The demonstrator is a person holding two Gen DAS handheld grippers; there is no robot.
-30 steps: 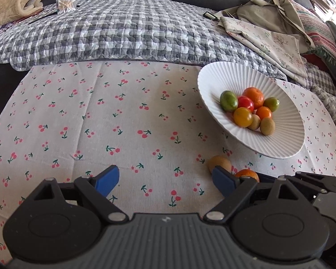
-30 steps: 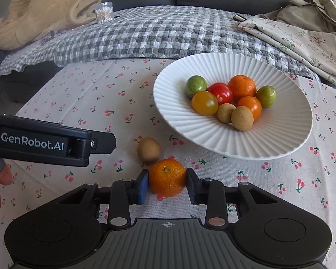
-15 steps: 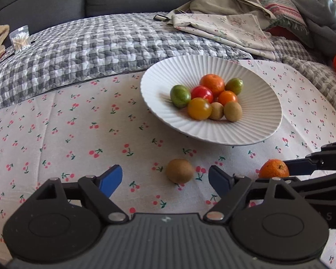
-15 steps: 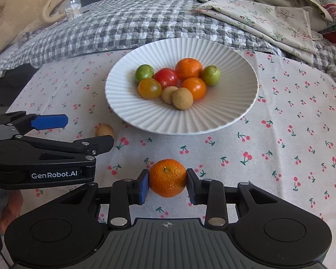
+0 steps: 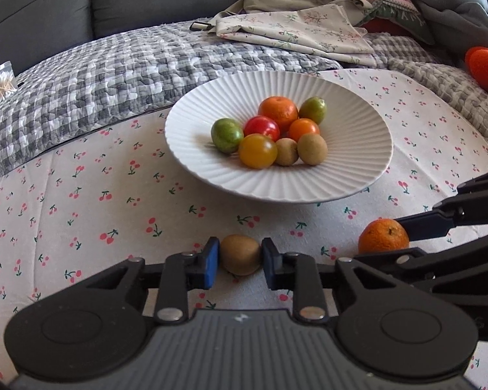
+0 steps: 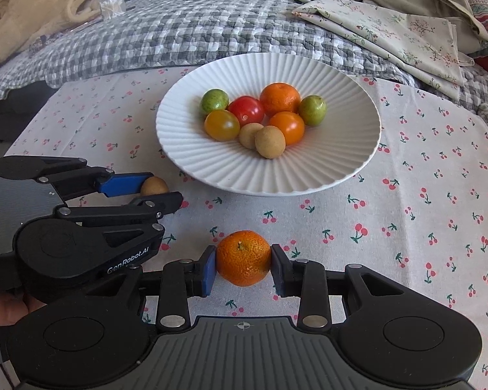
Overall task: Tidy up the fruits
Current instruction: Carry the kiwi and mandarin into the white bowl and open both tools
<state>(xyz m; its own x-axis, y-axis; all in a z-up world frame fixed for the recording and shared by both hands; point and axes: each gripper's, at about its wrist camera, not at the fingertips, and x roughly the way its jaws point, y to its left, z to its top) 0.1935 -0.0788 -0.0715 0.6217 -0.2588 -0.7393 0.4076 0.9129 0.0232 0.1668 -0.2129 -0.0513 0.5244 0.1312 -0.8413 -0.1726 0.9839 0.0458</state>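
Observation:
On the cherry-print cloth lies a small brown kiwi (image 5: 240,258), and my left gripper (image 5: 239,265) is closing on it, blue pads pressing both its sides. The right wrist view shows that kiwi (image 6: 155,186) between the left gripper's fingers (image 6: 127,186). My right gripper (image 6: 243,265) is shut on an orange mandarin (image 6: 243,256), which hangs just above the cloth near the front; the same mandarin (image 5: 383,235) shows at the right of the left wrist view. Beyond both stands a white ribbed plate (image 5: 341,175) (image 6: 309,169) holding several small fruits: tomatoes, a mandarin, green fruits and kiwis.
A grey checked quilt (image 5: 114,74) lies behind the table against a dark sofa. Folded floral cloths (image 6: 390,29) sit at the back right, a clear box of cotton swabs (image 6: 112,3) and a beige blanket (image 6: 32,3) at the back left. A hand (image 6: 3,308) holds the left gripper.
My left gripper swung over to the kiwi and shut on it. The right gripper kept its hold on the mandarin and lifted it slightly toward the plate.

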